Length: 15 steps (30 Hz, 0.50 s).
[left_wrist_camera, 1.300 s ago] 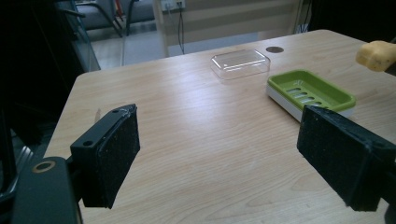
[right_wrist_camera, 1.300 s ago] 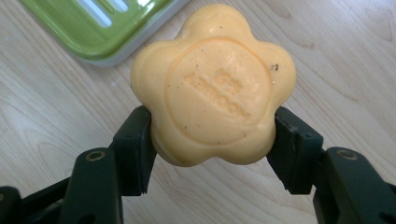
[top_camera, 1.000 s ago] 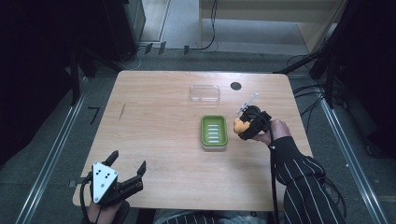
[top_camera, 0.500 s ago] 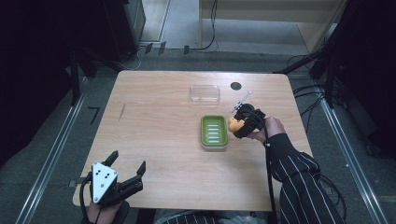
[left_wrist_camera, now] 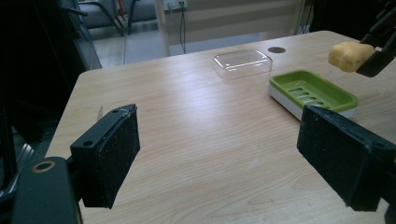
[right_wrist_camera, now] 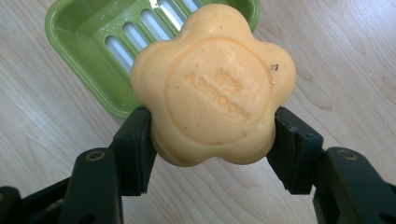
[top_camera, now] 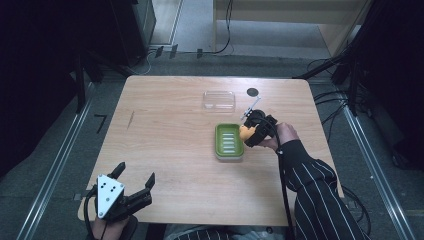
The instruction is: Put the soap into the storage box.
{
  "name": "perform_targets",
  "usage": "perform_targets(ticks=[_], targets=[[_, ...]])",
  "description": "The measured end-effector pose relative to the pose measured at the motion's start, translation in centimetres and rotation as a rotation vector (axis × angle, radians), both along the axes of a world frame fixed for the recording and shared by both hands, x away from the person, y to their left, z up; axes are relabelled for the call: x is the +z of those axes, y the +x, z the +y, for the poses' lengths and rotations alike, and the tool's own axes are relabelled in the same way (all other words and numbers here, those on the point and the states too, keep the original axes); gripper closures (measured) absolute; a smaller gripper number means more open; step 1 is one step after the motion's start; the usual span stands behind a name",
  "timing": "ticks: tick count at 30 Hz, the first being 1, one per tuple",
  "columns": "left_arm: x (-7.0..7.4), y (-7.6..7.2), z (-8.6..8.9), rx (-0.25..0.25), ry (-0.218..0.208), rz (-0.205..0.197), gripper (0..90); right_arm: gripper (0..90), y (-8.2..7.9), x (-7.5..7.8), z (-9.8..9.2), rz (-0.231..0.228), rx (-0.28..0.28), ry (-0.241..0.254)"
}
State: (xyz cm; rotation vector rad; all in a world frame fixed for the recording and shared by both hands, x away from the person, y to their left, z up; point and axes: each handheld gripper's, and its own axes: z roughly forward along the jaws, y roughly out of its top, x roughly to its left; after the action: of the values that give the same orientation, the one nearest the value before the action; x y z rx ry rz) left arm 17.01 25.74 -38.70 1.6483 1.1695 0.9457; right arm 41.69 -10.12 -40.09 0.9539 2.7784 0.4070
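Right now we are carrying the flower-shaped soap (right_wrist_camera: 213, 86) toward the green soap dish (top_camera: 229, 141), with the right gripper (top_camera: 252, 133) pinching the soap at its two sides between the fingers (right_wrist_camera: 135, 149). The soap is hanging just past the dish's near rim, so we are judging that it needs to travel a little further over the slotted floor before we lower it. We are aiming to keep it flat, let it touch down, and only then loosen the fingers. The dish is holding nothing yet, and the clear lid (top_camera: 219, 100) beyond the fingers is lying empty on the desk (top_camera: 170, 150). The left gripper (top_camera: 134, 187) is resting with fingers spread, well apart from everything.
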Motion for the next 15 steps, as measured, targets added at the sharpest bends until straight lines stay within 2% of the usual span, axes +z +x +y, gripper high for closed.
perform_targets(ticks=[15], targets=[[0.0, 0.0, 0.1, 0.002, -0.002, 0.003, 13.7, 40.1, 0.7, -0.6, 1.8, 0.016, 0.031, -0.017]])
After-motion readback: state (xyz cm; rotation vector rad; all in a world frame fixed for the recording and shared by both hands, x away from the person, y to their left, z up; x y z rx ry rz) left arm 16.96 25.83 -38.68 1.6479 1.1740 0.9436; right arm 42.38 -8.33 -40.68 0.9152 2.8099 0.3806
